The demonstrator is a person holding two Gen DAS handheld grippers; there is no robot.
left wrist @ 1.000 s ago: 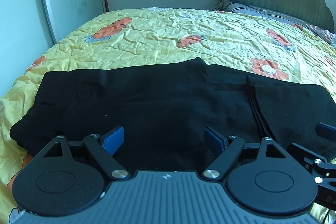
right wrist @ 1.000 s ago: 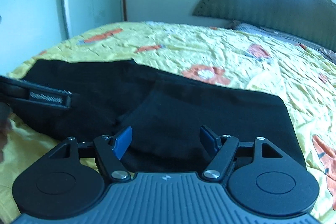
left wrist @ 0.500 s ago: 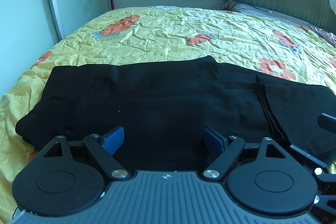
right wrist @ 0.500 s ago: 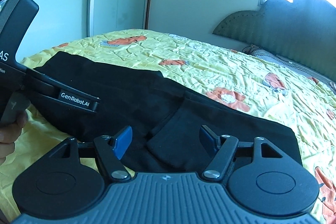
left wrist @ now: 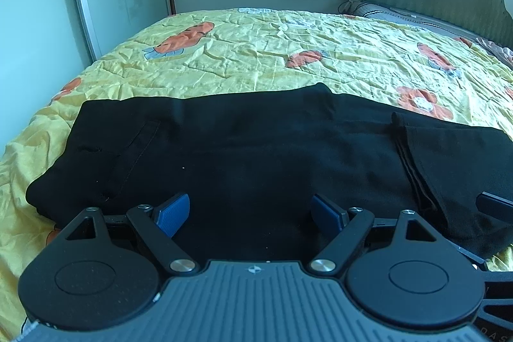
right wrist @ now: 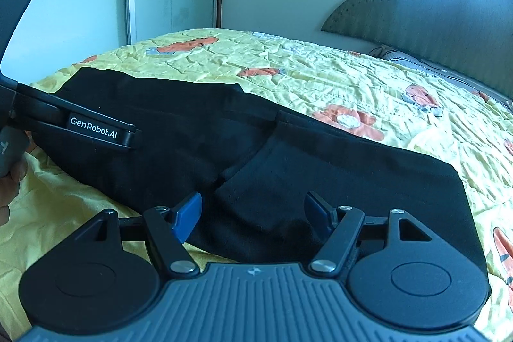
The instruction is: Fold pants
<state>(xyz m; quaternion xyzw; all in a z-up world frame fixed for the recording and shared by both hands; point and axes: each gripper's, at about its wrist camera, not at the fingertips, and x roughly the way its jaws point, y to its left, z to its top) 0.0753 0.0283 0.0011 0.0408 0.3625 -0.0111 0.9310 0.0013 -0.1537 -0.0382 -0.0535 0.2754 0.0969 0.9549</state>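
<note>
So the pants [left wrist: 256, 149] lie flat on the bedspread [left wrist: 272, 53], straight ahead of both tools and running across their line of sight, already laid leg on leg into one long black band. One end has been turned back over the rest: this folded flap [right wrist: 336, 181] sits directly in front of the right gripper [right wrist: 255, 218] and off to the right of the left gripper [left wrist: 250, 215], with stacked edges showing along its crease. The waist end, with a pocket seam, lies ahead and to the left of the left gripper. By my reading the job is partly done: the lengthwise fold and a first cross fold are in place, and at least one more fold, bringing the waist end or the flap over, seems left to make a compact bundle. Both grippers hang just short of the near edge of the cloth, blue pads [left wrist: 173, 213] spread wide and holding nothing. Counted: one pair of pants, one bedspread, two grippers, and one headboard [right wrist: 433, 21] far beyond them with one pillow [left wrist: 400, 15] at its foot.
</note>
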